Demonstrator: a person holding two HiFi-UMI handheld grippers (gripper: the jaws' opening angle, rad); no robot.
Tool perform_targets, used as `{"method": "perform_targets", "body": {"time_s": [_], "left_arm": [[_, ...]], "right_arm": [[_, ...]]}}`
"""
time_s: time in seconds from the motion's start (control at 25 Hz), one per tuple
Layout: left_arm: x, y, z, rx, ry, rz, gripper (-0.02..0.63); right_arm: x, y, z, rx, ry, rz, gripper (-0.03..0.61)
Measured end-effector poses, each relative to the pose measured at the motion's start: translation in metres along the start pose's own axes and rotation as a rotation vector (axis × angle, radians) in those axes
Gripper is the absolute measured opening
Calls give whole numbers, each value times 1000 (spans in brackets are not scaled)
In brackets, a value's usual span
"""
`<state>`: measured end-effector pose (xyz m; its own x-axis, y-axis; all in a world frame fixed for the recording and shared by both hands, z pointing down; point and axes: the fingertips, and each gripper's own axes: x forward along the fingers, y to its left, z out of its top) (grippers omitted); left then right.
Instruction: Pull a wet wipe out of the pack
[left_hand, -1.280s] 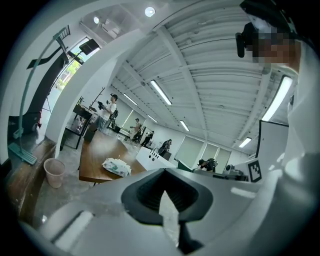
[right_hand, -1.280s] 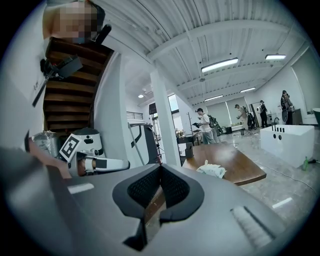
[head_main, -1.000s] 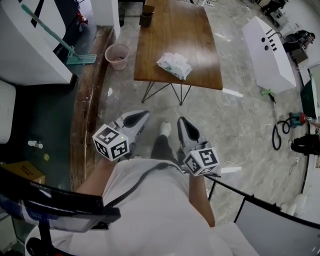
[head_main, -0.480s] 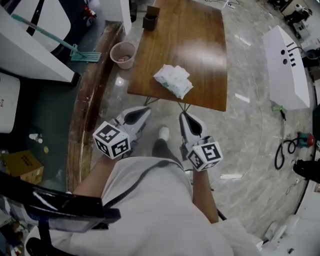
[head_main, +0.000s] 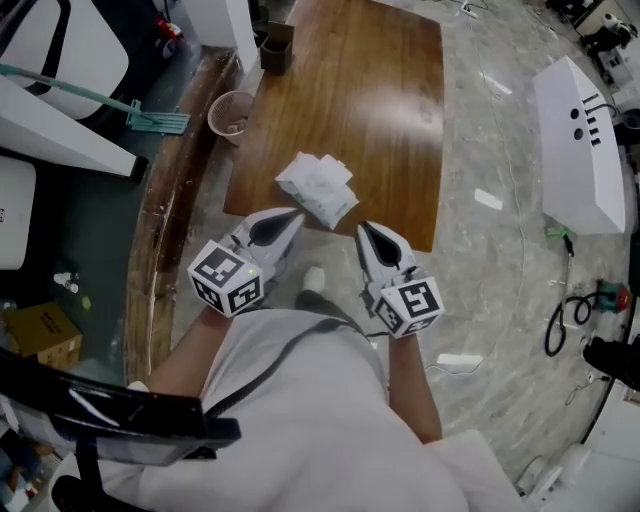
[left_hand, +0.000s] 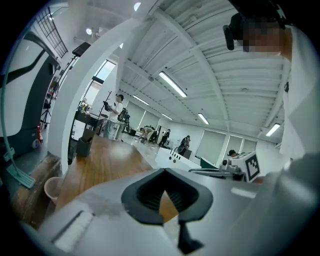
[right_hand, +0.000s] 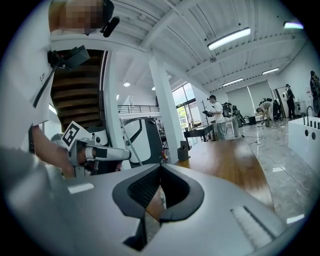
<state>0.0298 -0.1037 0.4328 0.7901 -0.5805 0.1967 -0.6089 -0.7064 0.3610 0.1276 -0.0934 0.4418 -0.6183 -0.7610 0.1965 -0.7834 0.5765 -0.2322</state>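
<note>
A white wet wipe pack (head_main: 316, 188) lies crumpled near the front edge of the brown wooden table (head_main: 380, 90) in the head view. My left gripper (head_main: 294, 214) is held in front of the person's body, its tips just short of the table edge and below the pack. Beside it, my right gripper (head_main: 363, 229) points at the same edge, to the pack's right. Both are shut with nothing in them. In the left gripper view the left gripper (left_hand: 164, 171) has its jaws meeting, with table wood beyond. The right gripper (right_hand: 160, 167) looks the same in its own view.
A pink bucket (head_main: 231, 112) stands on the floor left of the table, with a green mop (head_main: 150, 118) beside it. A dark box (head_main: 275, 45) sits on the table's far left corner. A white cabinet (head_main: 585, 140) and cables (head_main: 560, 320) lie to the right.
The person has stepped toward the table, so the pack and table edge now sit close to the gripper tips. Both grippers stay shut in the same pose.
</note>
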Motion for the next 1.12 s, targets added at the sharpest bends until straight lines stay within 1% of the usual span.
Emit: {"method": "perform_targets", "body": {"time_s": [0.08,0.2,0.44,0.68,0.92,1.12], "left_arm": [[10,4,3,2,-4,21,3],[21,15,1,-27,11,59,3],[45,24,0,-20,38,100,3],[51,30,5,-25,52,125,3],[56,36,11,-26,61,109,3],[59,43,12,-18,80,68,3]], "right_arm": [[4,-14,-1,-2,12,2,9],[9,-30,-2,5,30,5,9],[17,-60,-10,27,48,41,9],[33,-67,-5,37,46,84,9],[44,-62,2,34,41,89,9],[54,-59,-4,34,71,54,9]]}}
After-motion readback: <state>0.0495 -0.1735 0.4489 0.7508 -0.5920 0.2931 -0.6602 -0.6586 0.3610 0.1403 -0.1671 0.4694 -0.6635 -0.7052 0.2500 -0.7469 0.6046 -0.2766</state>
